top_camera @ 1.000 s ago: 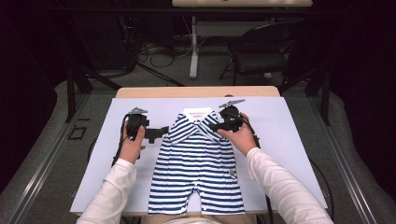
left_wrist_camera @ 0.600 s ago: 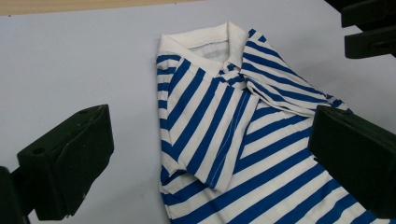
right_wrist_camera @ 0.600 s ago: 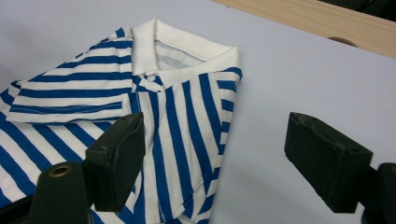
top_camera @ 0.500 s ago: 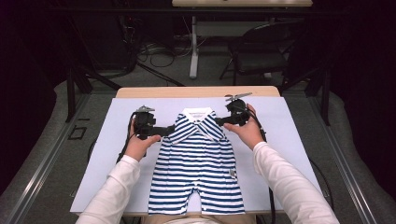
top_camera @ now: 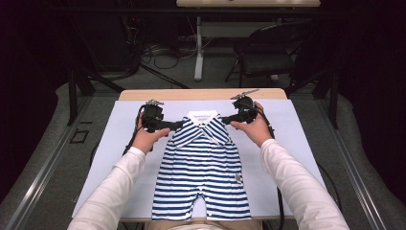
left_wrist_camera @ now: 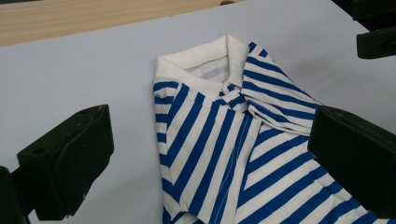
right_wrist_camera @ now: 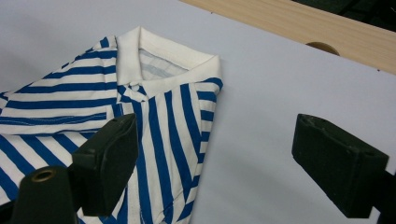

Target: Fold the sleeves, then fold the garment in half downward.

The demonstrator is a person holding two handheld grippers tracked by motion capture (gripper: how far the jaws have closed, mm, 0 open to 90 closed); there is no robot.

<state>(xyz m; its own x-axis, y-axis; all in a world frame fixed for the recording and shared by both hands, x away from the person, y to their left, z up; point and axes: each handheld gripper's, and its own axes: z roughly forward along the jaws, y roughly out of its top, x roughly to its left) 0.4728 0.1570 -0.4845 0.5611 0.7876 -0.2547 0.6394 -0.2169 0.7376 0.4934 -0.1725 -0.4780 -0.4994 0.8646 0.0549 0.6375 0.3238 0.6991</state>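
Now, garment: a blue-and-white striped baby romper [top_camera: 201, 167] lies flat on the white sheet [top_camera: 297, 143] covering the table [top_camera: 201, 94], collar towards the far edge, legs towards the person.
Sleeves: both short sleeves are folded in across the chest, meeting just under the collar.
Collar: the white collar [left_wrist_camera: 205, 65] sits neat and flat at the top of the romper.
Left tool: the left tool [top_camera: 173, 125] hovers at the romper's left shoulder, jaws spread wide, nothing between them; in the left gripper view the folded shoulder lies below the gap, untouched.
Right tool: the right tool [top_camera: 229, 120] is at the right shoulder, its jaws just opening further and now standing wide apart; the right gripper view shows the shoulder's edge beneath the left-hand jaw and bare sheet under the rest of the gap, no cloth pinched.
Hands: white-sleeved forearms come in from the near side, one either side of the romper.
Background: a dark chair [top_camera: 268, 57] stands beyond the table.
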